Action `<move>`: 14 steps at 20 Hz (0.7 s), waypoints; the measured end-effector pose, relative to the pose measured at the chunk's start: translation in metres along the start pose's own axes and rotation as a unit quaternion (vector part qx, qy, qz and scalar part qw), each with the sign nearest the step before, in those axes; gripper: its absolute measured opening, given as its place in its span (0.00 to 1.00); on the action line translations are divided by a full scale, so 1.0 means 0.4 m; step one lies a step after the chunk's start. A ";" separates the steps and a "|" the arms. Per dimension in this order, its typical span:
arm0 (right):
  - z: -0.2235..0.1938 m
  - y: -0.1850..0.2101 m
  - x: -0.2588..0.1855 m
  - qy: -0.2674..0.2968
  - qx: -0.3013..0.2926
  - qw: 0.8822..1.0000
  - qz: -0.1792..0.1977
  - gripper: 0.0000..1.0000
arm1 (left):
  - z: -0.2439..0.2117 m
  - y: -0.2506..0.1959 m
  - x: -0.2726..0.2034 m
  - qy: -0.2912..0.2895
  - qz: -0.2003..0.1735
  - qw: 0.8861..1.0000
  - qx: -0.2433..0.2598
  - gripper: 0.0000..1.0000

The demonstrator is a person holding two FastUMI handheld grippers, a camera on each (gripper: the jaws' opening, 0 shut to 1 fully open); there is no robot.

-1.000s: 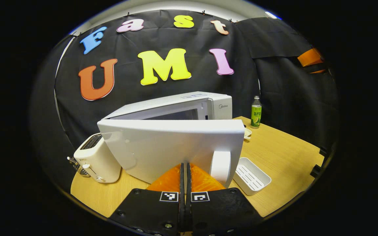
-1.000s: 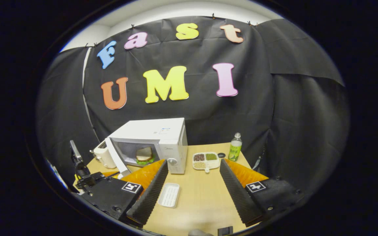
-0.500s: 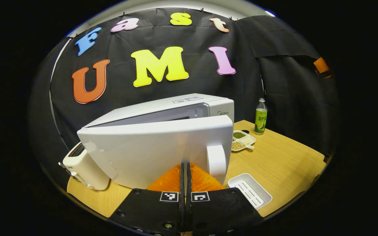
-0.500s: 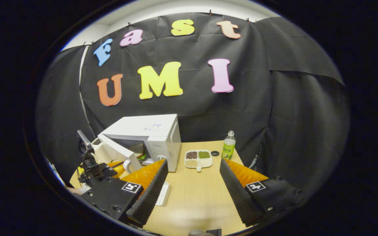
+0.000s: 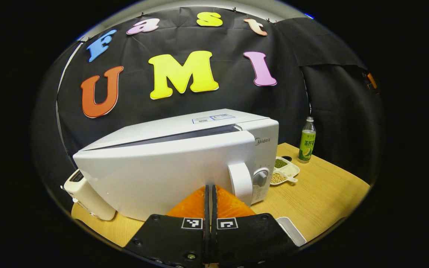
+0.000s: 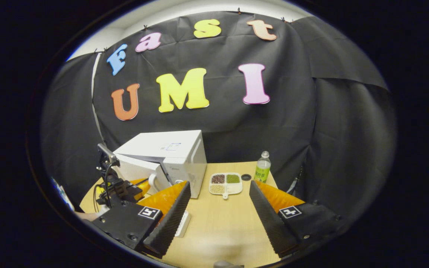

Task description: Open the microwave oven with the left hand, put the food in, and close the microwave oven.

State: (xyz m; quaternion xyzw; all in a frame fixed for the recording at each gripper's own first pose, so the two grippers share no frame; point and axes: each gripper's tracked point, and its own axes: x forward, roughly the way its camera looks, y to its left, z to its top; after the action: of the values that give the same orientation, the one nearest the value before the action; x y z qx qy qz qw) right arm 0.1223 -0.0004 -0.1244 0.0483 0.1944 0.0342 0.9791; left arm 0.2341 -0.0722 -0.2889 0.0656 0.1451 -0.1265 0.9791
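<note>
The white microwave oven [image 5: 199, 126] [image 6: 169, 149] stands on the wooden table [image 5: 322, 190]. Its door [image 5: 162, 175] [image 6: 136, 171] is swung almost shut, with a narrow dark gap left along the top edge. The door's white handle [image 5: 240, 183] is just right of my left gripper [image 5: 210, 188], whose fingers are shut with nothing between them and whose tips meet the door's front face. In the right gripper view the left gripper [image 6: 121, 188] sits against the door. My right gripper [image 6: 220, 191] hangs open over the table, holding nothing. The food inside is hidden by the door.
A white toaster [image 5: 86, 197] stands left of the microwave. A divided dish of beans [image 5: 283, 172] [image 6: 225, 183] and a green bottle [image 5: 307, 140] [image 6: 262, 167] sit to its right, with a dark lid [image 6: 246, 177] nearby. A white ribbed tray [image 5: 291, 230] [image 6: 182, 224] lies near the front edge.
The microwave door has swung from about half open to nearly shut, with the left gripper moving with it toward the oven. The sandwich inside is now hidden. The right gripper stayed open.
</note>
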 end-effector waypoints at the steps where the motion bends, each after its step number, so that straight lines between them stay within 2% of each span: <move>1: -0.001 -0.003 0.007 0.002 0.000 1.000 0.002 0.92 | 0.003 0.000 0.009 0.000 0.003 1.000 -0.002 0.00; 2: -0.003 -0.005 0.013 0.005 0.002 1.000 0.003 1.00 | 0.004 -0.001 0.019 0.001 0.005 1.000 -0.004 0.00; 5: -0.012 -0.011 0.029 0.010 0.010 1.000 0.008 1.00 | 0.010 -0.001 0.043 0.002 0.012 1.000 -0.012 0.00; 6: -0.015 -0.014 0.034 0.013 0.010 1.000 0.008 0.92 | 0.012 0.000 0.045 0.000 0.016 1.000 -0.012 0.00; 11: -0.025 -0.032 0.064 0.019 0.013 1.000 0.005 0.92 | 0.012 0.003 0.046 -0.003 0.018 1.000 -0.009 0.00; 12: -0.025 -0.035 0.068 0.020 0.015 1.000 0.004 1.00 | 0.015 0.002 0.051 -0.005 0.018 1.000 -0.008 0.00; 14: -0.027 -0.031 0.074 0.023 0.014 1.000 0.004 1.00 | 0.016 0.002 0.055 -0.006 0.021 1.000 -0.012 0.00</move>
State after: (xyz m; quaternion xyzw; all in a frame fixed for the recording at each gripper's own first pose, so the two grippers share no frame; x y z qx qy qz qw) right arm 0.1459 -0.0094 -0.1469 0.0620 0.2171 0.0365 0.9735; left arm 0.2563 -0.0776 -0.2892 0.0560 0.1389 -0.1050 0.9831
